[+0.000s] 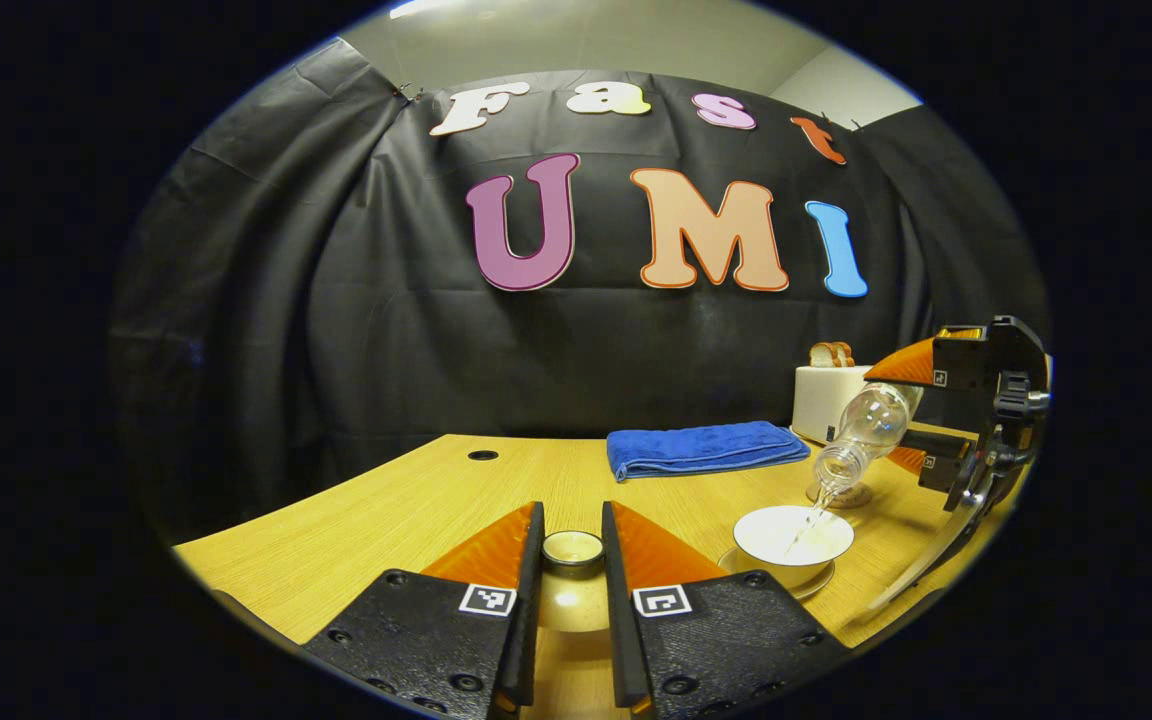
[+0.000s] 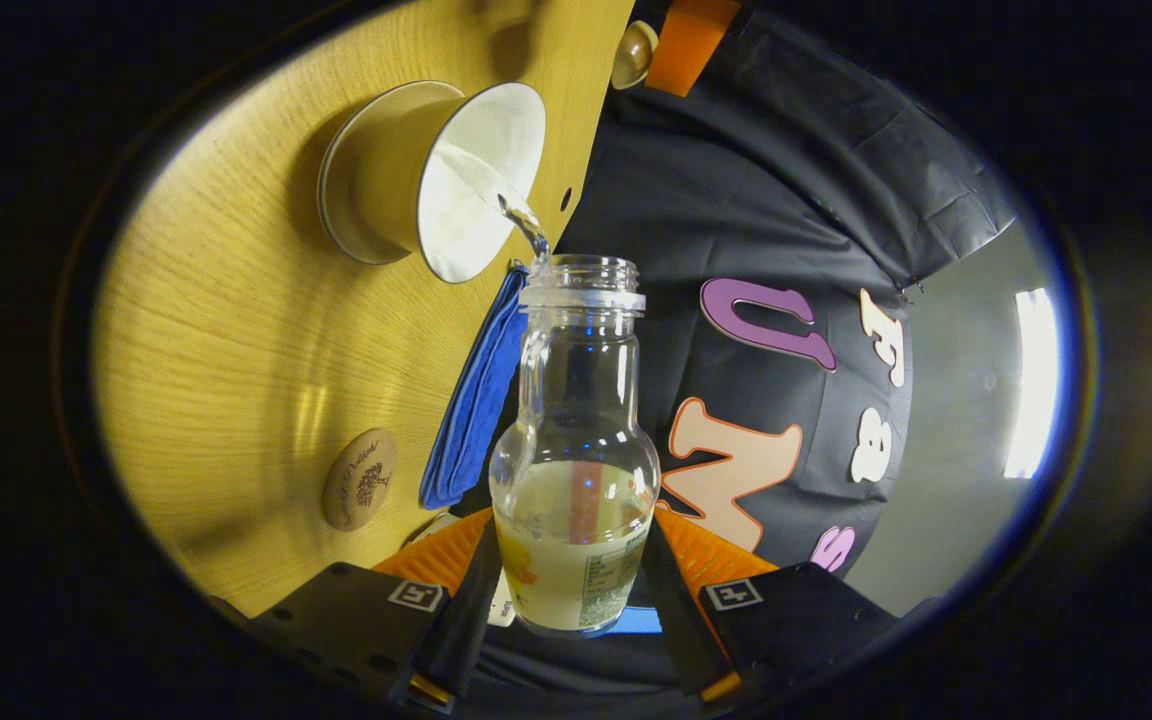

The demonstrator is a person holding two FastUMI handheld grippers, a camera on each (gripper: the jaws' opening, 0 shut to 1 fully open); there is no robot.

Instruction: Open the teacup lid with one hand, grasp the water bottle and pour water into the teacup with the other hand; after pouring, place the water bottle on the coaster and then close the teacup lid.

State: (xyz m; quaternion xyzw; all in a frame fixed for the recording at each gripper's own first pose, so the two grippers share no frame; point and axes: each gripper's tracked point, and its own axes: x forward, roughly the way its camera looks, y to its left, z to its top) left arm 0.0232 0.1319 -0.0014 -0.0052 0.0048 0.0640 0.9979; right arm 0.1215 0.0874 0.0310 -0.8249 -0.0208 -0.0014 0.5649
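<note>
Two grippers are busy over the wooden table [image 1: 386,520]: the left gripper [image 1: 572,560] has its fingers closed on the teacup lid [image 1: 573,548], held just above the tabletop near the teacup [image 1: 793,535]. The right gripper [image 2: 576,560] clamps the water bottle [image 2: 576,450] by its base, tipped so a thin stream runs into the open teacup. Beyond lie a round coaster [image 2: 360,479], a folded blue towel [image 1: 701,447] and a toaster [image 1: 826,395].

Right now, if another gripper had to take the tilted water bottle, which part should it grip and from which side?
Probably the narrow neck just below the threaded mouth of the water bottle: the right gripper already clamps the wide base. Come from the side away from the teacup, clear of the stream.
</note>
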